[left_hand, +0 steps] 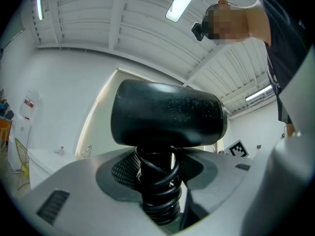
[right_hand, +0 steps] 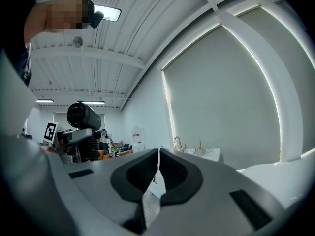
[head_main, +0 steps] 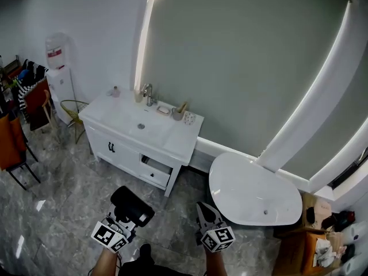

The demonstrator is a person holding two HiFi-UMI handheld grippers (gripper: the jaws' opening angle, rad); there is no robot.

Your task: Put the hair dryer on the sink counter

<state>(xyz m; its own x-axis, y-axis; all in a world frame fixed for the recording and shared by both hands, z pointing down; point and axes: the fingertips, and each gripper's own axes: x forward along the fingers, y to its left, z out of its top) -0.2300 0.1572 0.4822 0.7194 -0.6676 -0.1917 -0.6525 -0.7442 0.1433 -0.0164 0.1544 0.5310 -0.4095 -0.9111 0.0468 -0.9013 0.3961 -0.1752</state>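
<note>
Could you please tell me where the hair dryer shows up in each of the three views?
Head view: hair dryer at the bottom, left of centre, in the left gripper.
Left gripper view: hair dryer fills the centre, handle between the jaws.
Right gripper view: hair dryer small, at the left.
Shared landmark: the faucet on the sink counter.

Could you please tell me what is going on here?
A person holds a black hair dryer with a coiled cord, its handle clamped between the fingers of the left gripper. The right gripper is shut and empty. The white sink counter lies ahead across the grey marble floor, so the dryer is not yet set down.
</note>
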